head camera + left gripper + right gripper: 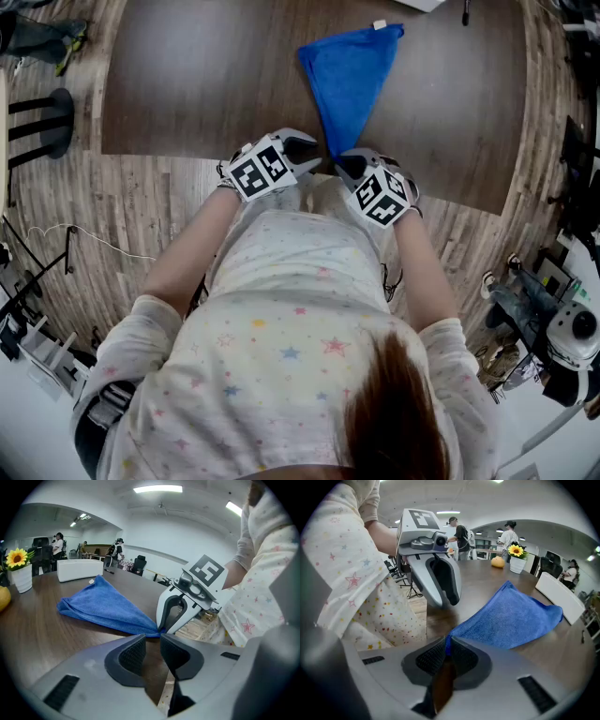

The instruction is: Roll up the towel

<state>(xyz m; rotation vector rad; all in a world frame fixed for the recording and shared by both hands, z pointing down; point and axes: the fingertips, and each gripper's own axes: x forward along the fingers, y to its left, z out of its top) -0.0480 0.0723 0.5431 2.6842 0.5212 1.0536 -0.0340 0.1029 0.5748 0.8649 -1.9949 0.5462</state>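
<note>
At the near edge of the dark brown wooden bench [187, 75], the pointed corner of the blue microfibre towel [349, 80] was clamped between the jaws of the right gripper [352, 167]. From that corner the folded cloth was spread in a widening wedge toward the far edge. Just beside the corner, the left gripper [302, 148] was released, its jaws slightly parted with nothing gripped.
</note>
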